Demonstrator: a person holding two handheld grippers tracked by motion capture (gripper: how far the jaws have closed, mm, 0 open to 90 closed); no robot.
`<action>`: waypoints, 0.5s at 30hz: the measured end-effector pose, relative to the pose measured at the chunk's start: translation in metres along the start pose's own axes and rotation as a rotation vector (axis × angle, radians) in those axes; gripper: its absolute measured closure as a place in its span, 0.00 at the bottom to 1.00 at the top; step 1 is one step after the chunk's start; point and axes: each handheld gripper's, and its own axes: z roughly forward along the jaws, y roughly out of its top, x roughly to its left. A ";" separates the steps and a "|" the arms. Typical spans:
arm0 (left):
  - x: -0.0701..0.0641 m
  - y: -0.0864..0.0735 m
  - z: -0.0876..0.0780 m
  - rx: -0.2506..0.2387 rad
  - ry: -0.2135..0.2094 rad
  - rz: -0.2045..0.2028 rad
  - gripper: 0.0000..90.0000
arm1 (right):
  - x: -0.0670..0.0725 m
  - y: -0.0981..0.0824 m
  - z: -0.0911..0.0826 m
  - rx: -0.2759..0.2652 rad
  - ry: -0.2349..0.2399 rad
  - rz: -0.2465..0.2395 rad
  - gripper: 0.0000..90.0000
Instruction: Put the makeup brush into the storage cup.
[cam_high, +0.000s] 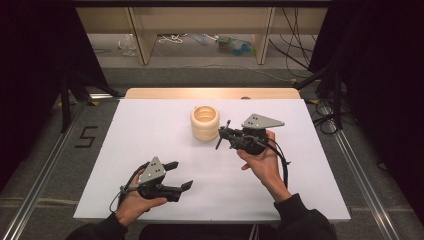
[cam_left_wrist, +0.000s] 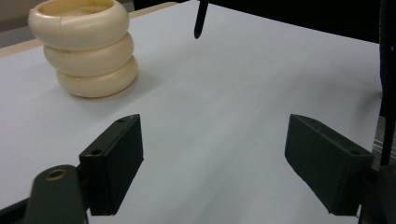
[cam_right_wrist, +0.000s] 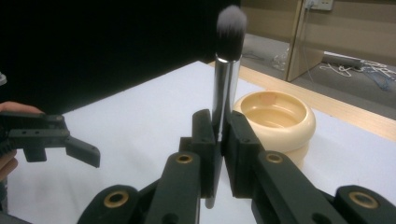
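A cream pot (cam_high: 205, 122) shaped like three stacked rings stands open-topped at the middle rear of the white table (cam_high: 150, 130). Just to its right, my right gripper (cam_high: 227, 137) is shut on a makeup brush (cam_high: 222, 136). In the right gripper view the brush (cam_right_wrist: 229, 60) stands upright between the jaws, its grey bristles on top, with the pot (cam_right_wrist: 275, 116) just behind it. My left gripper (cam_high: 182, 175) rests near the front left, open and holding nothing. In the left gripper view, the pot (cam_left_wrist: 86, 51) sits ahead to the left and the brush's dark handle tip (cam_left_wrist: 200, 21) hangs above the table.
Wooden furniture legs (cam_high: 142, 37) and loose cables (cam_high: 295, 45) lie on the floor beyond the table. Metal rails (cam_high: 360, 175) run along both sides, and black curtains hang at left and right. White tabletop stretches between the two grippers.
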 end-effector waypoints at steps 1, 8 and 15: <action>0.000 -0.001 -0.001 -0.006 0.006 -0.025 0.22 | -0.001 0.001 0.001 0.009 -0.001 -0.001 0.93; 0.003 -0.005 -0.006 0.018 0.007 -0.011 0.22 | -0.008 0.013 0.003 0.003 -0.016 -0.007 0.93; 0.007 -0.005 -0.009 -0.002 0.023 -0.022 0.22 | -0.017 0.024 0.011 0.021 -0.036 -0.011 0.93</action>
